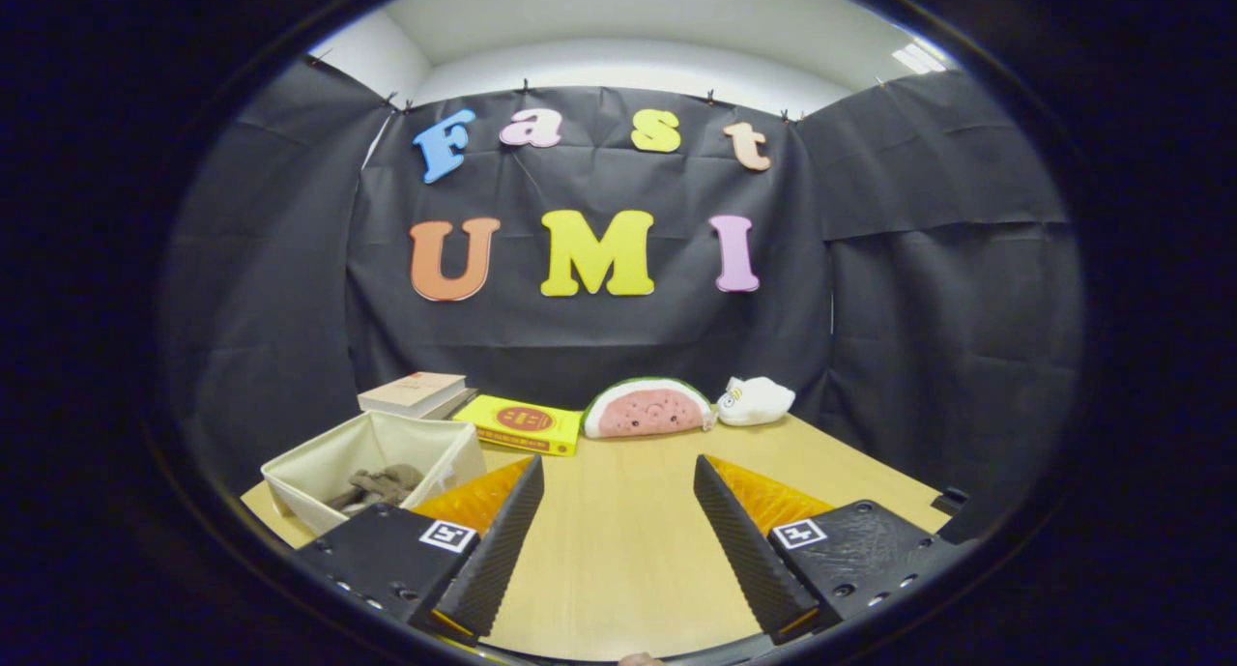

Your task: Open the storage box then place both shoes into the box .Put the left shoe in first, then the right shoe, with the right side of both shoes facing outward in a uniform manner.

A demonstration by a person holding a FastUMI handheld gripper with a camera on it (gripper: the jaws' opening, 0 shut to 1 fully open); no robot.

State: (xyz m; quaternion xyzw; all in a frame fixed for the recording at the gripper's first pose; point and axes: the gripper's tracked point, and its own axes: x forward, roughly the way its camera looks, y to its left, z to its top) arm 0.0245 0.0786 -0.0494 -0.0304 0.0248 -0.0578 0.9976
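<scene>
My gripper (618, 492) is open above the wooden table (618, 550), and only bare tabletop lies between its two fingers. To the left of the left finger (503, 540) stands an open cream fabric box (319, 458). Inside it lies a brownish-grey object (377, 487) that may be a shoe; its shape is hard to make out. The box has no lid on it.
At the back of the table sit a stack of books (416, 393), a flat yellow box (522, 424), a watermelon-slice plush (647, 410) and a small white plush (754, 400). Black cloth walls close in the table on three sides.
</scene>
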